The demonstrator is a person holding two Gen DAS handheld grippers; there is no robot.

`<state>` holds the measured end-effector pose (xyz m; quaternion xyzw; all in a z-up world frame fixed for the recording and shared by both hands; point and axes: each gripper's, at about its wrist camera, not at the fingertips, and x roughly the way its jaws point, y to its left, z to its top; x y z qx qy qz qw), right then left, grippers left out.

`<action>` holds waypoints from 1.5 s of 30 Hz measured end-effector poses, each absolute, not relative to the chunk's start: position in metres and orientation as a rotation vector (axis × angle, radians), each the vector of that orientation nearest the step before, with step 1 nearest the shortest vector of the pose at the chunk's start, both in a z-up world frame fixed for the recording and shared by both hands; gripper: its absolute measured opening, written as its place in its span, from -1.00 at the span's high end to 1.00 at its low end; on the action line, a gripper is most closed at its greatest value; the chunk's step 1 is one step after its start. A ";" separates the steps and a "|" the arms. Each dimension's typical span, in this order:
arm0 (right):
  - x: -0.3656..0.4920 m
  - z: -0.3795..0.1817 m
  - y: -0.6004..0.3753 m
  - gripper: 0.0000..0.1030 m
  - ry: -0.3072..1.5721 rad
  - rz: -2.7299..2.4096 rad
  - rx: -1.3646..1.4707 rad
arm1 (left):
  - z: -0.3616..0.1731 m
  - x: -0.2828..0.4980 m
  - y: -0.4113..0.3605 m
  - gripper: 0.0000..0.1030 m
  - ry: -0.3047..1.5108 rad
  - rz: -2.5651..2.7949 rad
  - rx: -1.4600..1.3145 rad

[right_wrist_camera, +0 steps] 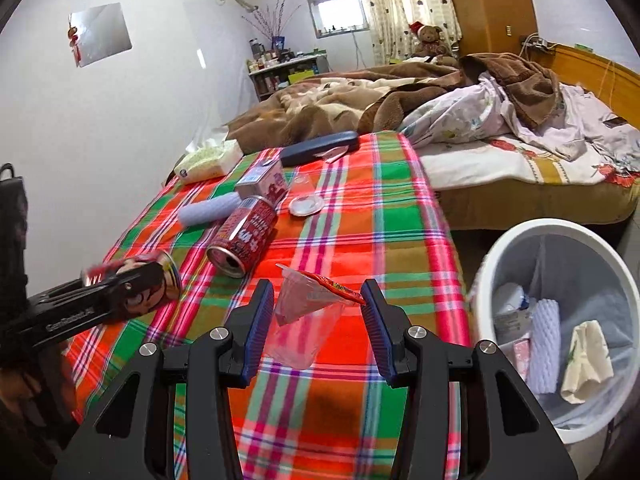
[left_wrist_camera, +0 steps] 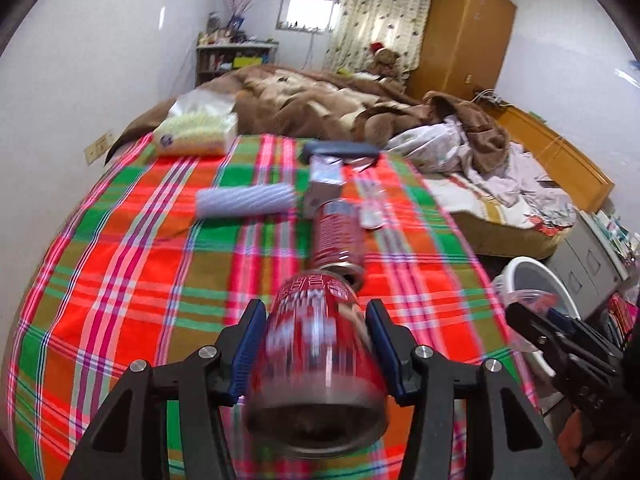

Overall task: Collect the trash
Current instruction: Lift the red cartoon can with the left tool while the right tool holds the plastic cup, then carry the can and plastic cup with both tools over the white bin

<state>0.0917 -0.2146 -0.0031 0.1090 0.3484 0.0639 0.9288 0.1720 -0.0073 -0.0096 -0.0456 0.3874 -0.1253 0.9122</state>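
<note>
My left gripper (left_wrist_camera: 316, 312) is shut on a red drink can (left_wrist_camera: 320, 364), held above the plaid cloth (left_wrist_camera: 120, 280); it also shows in the right wrist view (right_wrist_camera: 152, 280). A second red can (left_wrist_camera: 340, 236) (right_wrist_camera: 244, 240) lies on its side on the cloth. My right gripper (right_wrist_camera: 318, 292) holds a clear plastic cup (right_wrist_camera: 304, 320) with a red wrapper (right_wrist_camera: 332, 286) on it between its fingers, above the cloth near the white trash bin (right_wrist_camera: 516, 240).
On the cloth lie a white foam sleeve (right_wrist_camera: 208, 210), a small carton (right_wrist_camera: 264, 184), a clear lid (right_wrist_camera: 306, 205), a dark case (right_wrist_camera: 320, 148) and a tissue pack (right_wrist_camera: 208, 160). The bin (left_wrist_camera: 536, 280) holds several items. An unmade bed (right_wrist_camera: 480, 132) lies beyond.
</note>
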 end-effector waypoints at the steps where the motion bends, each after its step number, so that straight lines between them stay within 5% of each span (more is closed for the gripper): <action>1: 0.090 -0.003 -0.217 0.10 0.710 0.126 0.226 | -0.007 0.170 -0.011 -0.01 0.792 -0.267 -0.090; 24: 0.061 0.001 -0.302 0.10 0.643 -0.031 0.327 | 0.019 0.135 -0.138 0.14 0.701 -0.478 0.047; 33: 0.057 -0.005 -0.295 0.10 0.660 0.009 0.330 | -0.021 0.129 -0.126 -0.35 0.845 -0.505 0.068; 42: 0.051 -0.004 -0.289 0.10 0.663 0.021 0.308 | -0.062 0.128 -0.124 -0.35 0.952 -0.469 0.115; 45: 0.050 -0.002 -0.290 0.10 0.662 0.017 0.305 | -0.068 0.131 -0.126 -0.05 0.971 -0.471 0.119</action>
